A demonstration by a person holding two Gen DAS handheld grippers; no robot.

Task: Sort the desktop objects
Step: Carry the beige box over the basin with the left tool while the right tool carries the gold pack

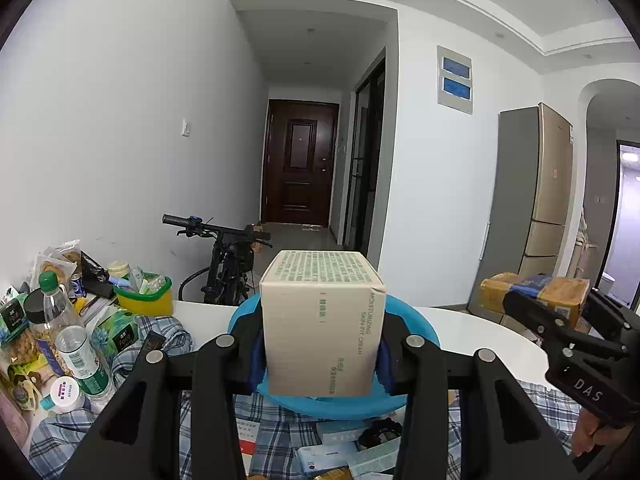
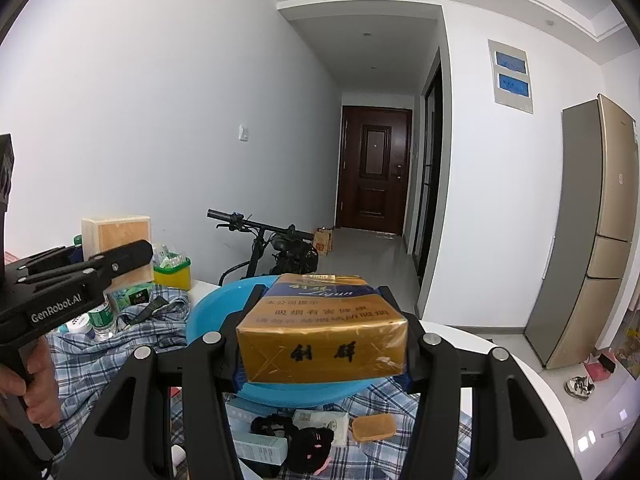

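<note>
My left gripper (image 1: 322, 350) is shut on a beige skin-cream box (image 1: 322, 320) and holds it above a blue plastic basin (image 1: 416, 326). My right gripper (image 2: 320, 340) is shut on a gold and blue cigarette carton (image 2: 324, 332), also held over the blue basin (image 2: 208, 320). The right gripper shows at the right of the left wrist view (image 1: 568, 332) with the carton (image 1: 532, 292). The left gripper shows at the left of the right wrist view (image 2: 116, 260) with the beige box (image 2: 116, 236).
A checked cloth (image 1: 276, 432) covers the white round table (image 1: 488, 344). Bottles (image 1: 76, 348), snack packs and a yellow basket (image 1: 146, 298) crowd the left. Small boxes and a black hair tie (image 2: 276, 424) lie below the basin. A bicycle (image 2: 280, 248) stands behind the table.
</note>
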